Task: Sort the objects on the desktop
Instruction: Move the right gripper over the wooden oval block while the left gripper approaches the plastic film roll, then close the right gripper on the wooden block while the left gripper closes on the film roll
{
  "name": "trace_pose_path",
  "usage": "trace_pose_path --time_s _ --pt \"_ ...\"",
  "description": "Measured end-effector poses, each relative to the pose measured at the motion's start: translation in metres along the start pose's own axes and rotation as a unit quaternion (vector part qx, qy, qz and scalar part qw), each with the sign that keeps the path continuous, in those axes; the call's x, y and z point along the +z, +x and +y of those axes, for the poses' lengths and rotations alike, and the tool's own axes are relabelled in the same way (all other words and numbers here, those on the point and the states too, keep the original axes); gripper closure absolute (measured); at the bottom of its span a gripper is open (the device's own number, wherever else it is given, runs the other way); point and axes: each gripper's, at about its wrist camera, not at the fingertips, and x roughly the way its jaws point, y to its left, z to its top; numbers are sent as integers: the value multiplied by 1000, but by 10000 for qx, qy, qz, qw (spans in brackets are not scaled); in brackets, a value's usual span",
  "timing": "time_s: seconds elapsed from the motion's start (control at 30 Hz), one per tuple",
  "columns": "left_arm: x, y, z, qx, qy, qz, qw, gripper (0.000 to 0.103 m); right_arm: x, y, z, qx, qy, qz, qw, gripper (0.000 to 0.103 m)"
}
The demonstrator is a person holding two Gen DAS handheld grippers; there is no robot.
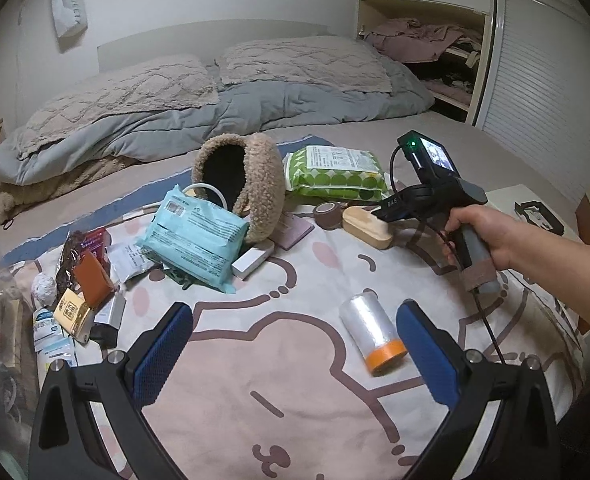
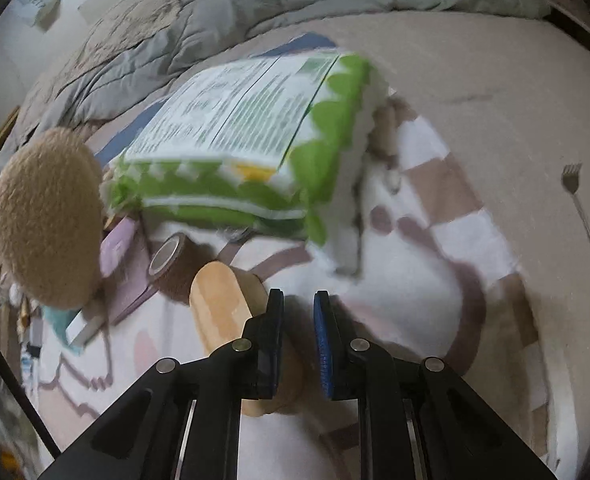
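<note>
Loose objects lie on a cartoon-print blanket (image 1: 295,392) spread over a bed. My left gripper (image 1: 295,308) is open wide just above the blanket. A roll of clear film with an orange end (image 1: 371,334) lies close inside its right finger, untouched. A person's hand (image 1: 479,232) holds my right gripper (image 1: 377,214) low over a wooden block (image 1: 365,226). In the right wrist view that gripper (image 2: 298,294) is shut with only blanket in the narrow gap, and the wooden block (image 2: 219,304) lies beside and under its left finger.
A green wipes pack (image 1: 337,172) (image 2: 235,140), a brown tape roll (image 1: 327,213) (image 2: 171,260), a fleece pouch (image 1: 255,184), a teal pack (image 1: 193,236) and a white box (image 1: 251,262) crowd the far side. Small packets (image 1: 83,292) pile up at left. A metal back scratcher (image 2: 575,184) lies far right.
</note>
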Motion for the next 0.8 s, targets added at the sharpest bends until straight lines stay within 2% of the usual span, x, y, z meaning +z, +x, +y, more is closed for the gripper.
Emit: trace_pose_path --time_s 0.1,0.23,0.3,0.4,0.5,0.53,0.63,0.8 --pt "-1 2 -2 -33 2 29 10000 1 -11 1 5 204 -199 225 9993 86" --pt "-2 5 -7 -68 20 69 10000 2 -26 -2 21 508 -825 663 9931 85" --pt "-3 7 -10 -70 42 83 9999 2 -29 -6 26 436 -1011 731 9912 85" --pt "-4 11 -17 -126 56 129 9998 2 -20 -22 25 378 -812 374 9953 85" --pt "-5 20 -22 -226 -26 191 9996 5 -10 -36 27 748 -604 21 9954 82" --pt "-5 24 -24 -233 -62 233 9994 7 -9 -37 31 765 -607 -1 9952 78" --pt "-8 33 -31 -273 -53 348 9990 9 -10 -34 44 713 -726 -13 9948 40" --pt "-12 45 -43 -337 -33 410 9986 9 -25 -19 65 347 -1068 226 9934 40"
